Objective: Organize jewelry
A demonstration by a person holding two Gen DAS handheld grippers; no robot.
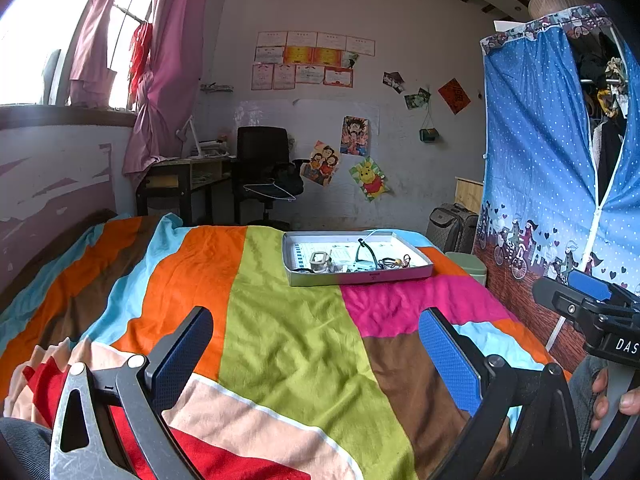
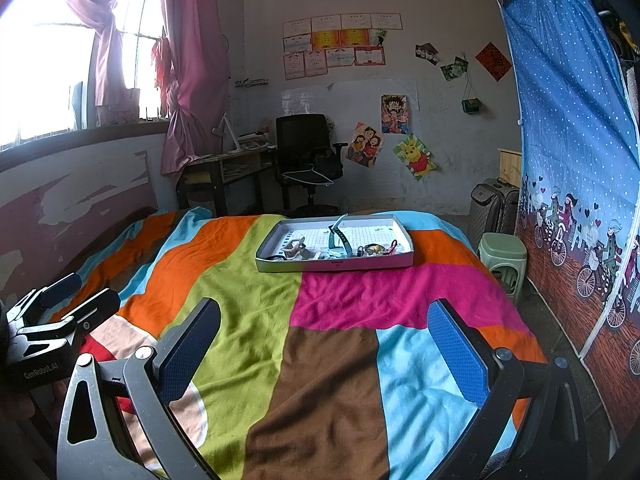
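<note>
A shallow white box lid used as a tray (image 1: 400,273) (image 2: 396,261) lies on the far part of a striped bed. In it are several small pieces: a teal wristband (image 1: 366,254) (image 2: 339,240), a clear square piece (image 1: 320,261) (image 2: 294,249), and a cluster of beads and cords (image 1: 394,262) (image 2: 376,249). My left gripper (image 1: 316,354) is open and empty over the near bedspread, well short of the tray. My right gripper (image 2: 326,344) is open and empty too, at about the same distance. Each gripper shows at the edge of the other's view.
The multicoloured bedspread (image 1: 280,340) covers the bed. A blue fabric wardrobe (image 2: 576,160) stands at the right, with a green stool (image 2: 502,252) and a suitcase (image 2: 492,204) beside it. A desk and black chair (image 2: 308,156) stand at the far wall.
</note>
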